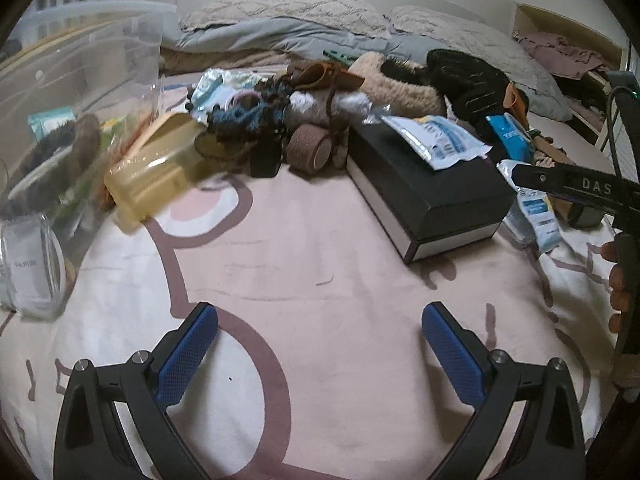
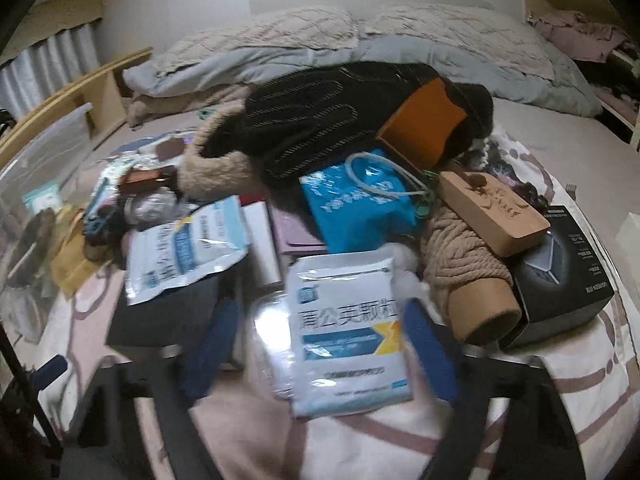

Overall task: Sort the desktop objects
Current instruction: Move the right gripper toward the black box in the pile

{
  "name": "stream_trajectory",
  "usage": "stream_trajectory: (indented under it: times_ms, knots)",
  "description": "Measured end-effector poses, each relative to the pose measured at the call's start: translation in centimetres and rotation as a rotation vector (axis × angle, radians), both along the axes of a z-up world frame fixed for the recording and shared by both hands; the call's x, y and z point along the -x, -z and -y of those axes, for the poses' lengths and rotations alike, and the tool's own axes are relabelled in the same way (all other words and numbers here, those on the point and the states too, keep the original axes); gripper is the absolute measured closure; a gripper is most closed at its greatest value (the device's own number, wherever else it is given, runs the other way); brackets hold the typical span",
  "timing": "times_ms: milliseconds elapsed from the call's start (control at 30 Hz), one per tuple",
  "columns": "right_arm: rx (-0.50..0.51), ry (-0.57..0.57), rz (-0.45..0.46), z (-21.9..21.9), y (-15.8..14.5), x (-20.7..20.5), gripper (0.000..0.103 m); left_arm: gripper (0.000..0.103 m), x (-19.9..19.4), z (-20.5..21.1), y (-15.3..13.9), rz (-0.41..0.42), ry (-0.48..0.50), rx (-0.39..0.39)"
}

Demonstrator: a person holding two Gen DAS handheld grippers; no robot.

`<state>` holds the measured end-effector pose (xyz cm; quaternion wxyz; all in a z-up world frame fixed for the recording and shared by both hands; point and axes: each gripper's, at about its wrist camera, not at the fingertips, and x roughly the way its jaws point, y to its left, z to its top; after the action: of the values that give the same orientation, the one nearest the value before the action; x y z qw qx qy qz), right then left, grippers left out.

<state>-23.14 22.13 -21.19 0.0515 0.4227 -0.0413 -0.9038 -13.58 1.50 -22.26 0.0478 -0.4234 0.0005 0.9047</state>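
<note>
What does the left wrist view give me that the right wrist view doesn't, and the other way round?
Left wrist only: the left claw, open over bare sheet, a tan tape roll and a yellow box.

Right wrist only: the right claw straddling a white and blue sachet, a wooden block and a blue pouch.

Both: the black glove, the black box with a sachet on top, and the clear bin.

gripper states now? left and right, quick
Left gripper: open, nothing between its pads, only the bedsheet below.
Right gripper: open around the white sachet; blurred, no grip visible yet.
</note>
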Motion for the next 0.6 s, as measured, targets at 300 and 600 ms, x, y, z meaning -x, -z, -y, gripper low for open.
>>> stream_trajectory:
  times_ms: [300,600]
  knots:
    - [-0.019,-0.106,0.004,1.5,0.8,0.4,0.055,0.000,0.3,0.2,1.2,0.040,-0.013,0.009]
    - [-0.022,-0.220,0.019,4.5,1.4,-0.1,0.074,0.000,0.4,0.7,1.5,0.050,-0.012,-0.017]
